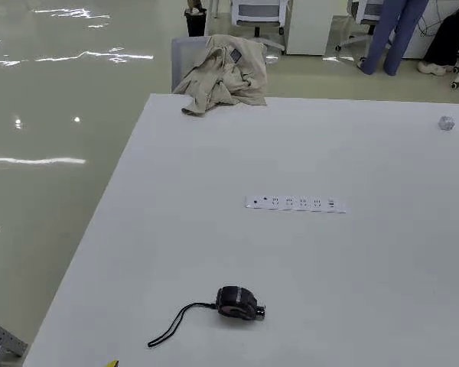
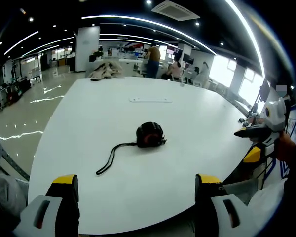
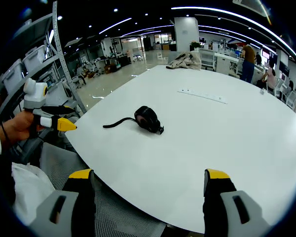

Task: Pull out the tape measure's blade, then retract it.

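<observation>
The black tape measure (image 1: 239,303) lies on the white table (image 1: 352,252) near its front edge, blade wound in, with its black wrist loop (image 1: 172,327) trailing off to the left. Farther back, well apart from it, a white socket strip (image 1: 294,203) lies flat. A small grey object (image 1: 445,123) sits near the far right edge. A beige jacket (image 1: 226,73) hangs over a grey chair (image 1: 182,57) at the far edge, and people (image 1: 390,30) stand beyond. Pale bins (image 3: 34,57) sit on a metal rack; I cannot tell their contents. The left gripper (image 2: 136,182) and the right gripper (image 3: 149,175) hover off the near edge, jaws spread wide, well apart from the tape measure.
</observation>
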Demonstrator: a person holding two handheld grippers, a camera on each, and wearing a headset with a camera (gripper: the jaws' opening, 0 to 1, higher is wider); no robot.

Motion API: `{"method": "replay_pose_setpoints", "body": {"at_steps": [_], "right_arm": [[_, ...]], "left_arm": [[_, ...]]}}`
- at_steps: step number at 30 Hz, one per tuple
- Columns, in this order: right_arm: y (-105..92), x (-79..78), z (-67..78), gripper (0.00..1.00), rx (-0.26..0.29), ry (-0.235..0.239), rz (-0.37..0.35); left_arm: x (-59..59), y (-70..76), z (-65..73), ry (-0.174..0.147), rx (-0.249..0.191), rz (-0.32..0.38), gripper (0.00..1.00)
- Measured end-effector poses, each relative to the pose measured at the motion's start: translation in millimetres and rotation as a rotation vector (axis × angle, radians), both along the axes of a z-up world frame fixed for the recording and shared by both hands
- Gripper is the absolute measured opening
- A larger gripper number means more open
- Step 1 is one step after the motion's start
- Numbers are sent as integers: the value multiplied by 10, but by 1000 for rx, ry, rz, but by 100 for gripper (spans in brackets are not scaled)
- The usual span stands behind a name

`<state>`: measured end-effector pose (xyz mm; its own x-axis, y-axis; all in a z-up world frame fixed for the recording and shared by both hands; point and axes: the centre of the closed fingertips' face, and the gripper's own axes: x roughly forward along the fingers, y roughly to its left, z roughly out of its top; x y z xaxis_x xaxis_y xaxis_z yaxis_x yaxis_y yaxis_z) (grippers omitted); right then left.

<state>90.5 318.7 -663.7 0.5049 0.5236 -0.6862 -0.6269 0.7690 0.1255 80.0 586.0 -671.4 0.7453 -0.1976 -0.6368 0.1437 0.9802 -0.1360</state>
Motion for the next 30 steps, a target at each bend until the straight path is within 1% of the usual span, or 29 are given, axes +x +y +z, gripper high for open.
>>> {"method": "replay_pose_setpoints", "body": {"at_steps": [2,6,8,10,16,20,30], "right_arm": [[17,0,6,94,2,-2,-2],[47,-11,-34,94,2,1,-8],[67,-22,-39,94,6,2,-9],[76,-27,-53,94,4,5,-6],[70,21,-89,94,-4,8,-1],[66,53,-112,93,-8,11,3],[74,123,-104,92,-5,5,10]], "left_arm": [[1,13,-17,0,2,-3,95],[10,24,-48,6,4,-14,95],[20,27,-31,2,0,-14,95],[31,40,-47,3,3,-15,95],[87,32,-22,-9,-6,-19,95],[121,5,-28,-7,-2,-30,95],[200,-45,-47,-7,1,-52,94]]}}
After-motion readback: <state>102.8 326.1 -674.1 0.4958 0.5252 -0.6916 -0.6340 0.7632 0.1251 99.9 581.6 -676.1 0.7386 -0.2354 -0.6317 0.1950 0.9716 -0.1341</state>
